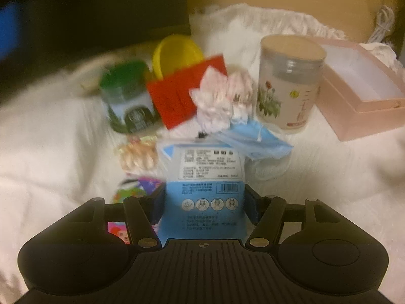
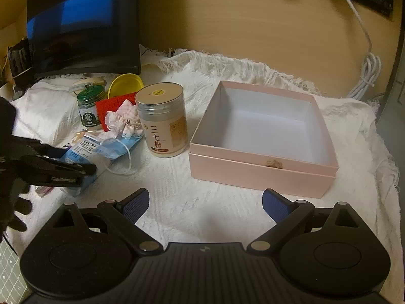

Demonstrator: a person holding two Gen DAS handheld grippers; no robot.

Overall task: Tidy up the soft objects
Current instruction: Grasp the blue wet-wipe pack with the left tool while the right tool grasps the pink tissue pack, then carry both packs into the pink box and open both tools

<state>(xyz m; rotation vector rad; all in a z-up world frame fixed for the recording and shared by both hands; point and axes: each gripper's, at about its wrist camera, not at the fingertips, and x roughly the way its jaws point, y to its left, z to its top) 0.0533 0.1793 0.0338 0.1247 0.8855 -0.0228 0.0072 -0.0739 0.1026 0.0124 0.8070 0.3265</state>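
Note:
My left gripper (image 1: 205, 202) is shut on a blue and white mask packet (image 1: 205, 177), held just above the white cloth; the packet also shows in the right wrist view (image 2: 81, 149). A blue face mask (image 1: 255, 139) lies just beyond the packet, seen too in the right wrist view (image 2: 119, 144). A pink and white scrunchie (image 1: 220, 98) sits behind the mask and shows in the right wrist view (image 2: 124, 121). A pale yellow scrunchie (image 1: 138, 155) lies to the left. My right gripper (image 2: 205, 202) is open and empty over the cloth, before the empty pink box (image 2: 260, 174).
A tall jar (image 2: 164, 121), a green-lidded jar (image 2: 89, 109), a red card (image 2: 114, 106) and a yellow lid (image 2: 125, 84) stand behind the soft things. A monitor (image 2: 83, 25) is at back left. A white cable (image 2: 367, 73) hangs at back right. The pink box (image 1: 362, 116) is right.

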